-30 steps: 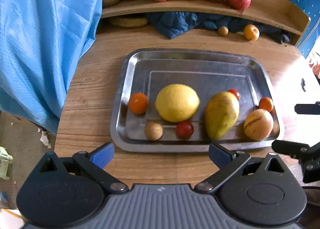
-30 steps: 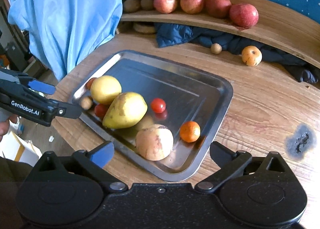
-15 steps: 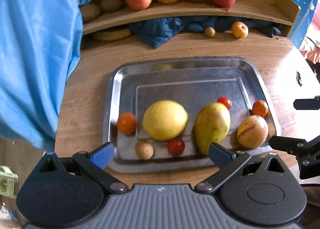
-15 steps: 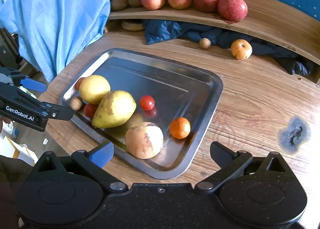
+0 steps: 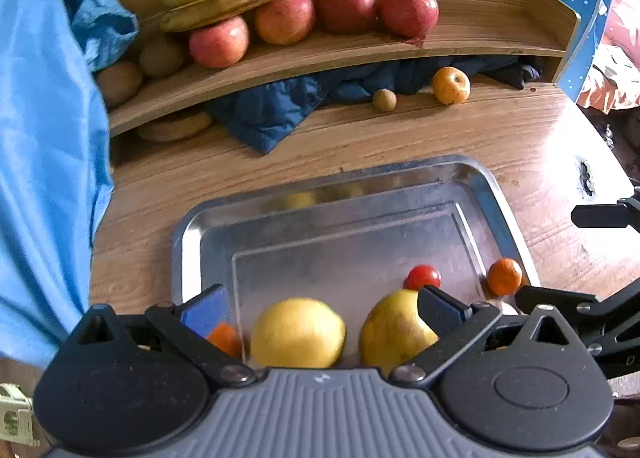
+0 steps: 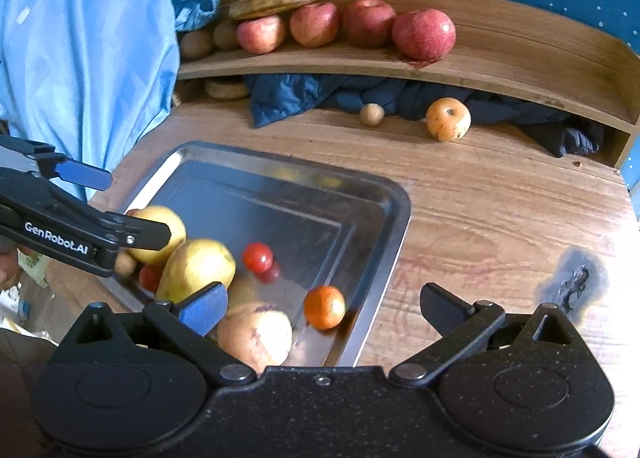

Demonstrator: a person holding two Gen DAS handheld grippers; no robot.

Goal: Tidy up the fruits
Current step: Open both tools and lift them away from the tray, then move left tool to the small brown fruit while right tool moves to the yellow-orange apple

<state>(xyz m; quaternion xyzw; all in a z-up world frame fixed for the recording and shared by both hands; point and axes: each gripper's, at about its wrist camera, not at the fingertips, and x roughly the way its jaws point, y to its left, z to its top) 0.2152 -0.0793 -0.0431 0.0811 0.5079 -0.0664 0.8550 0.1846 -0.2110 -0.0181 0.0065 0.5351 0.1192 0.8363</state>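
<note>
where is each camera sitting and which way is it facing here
Left wrist: rides on the left gripper, low over the near edge of the metal tray, facing the shelf of apples; shows its own open fingers and the right gripper's tips at right.
Right wrist: rides on the right gripper, at the tray's near right corner, angled left and toward the shelf; shows its own open fingers and the left gripper at left.
Shared: the tray, lemon, pear, cherry tomato, apples.

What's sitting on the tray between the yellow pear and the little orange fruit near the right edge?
A small red tomato lies between the pear and the orange fruit, clearest in the right wrist view.
</note>
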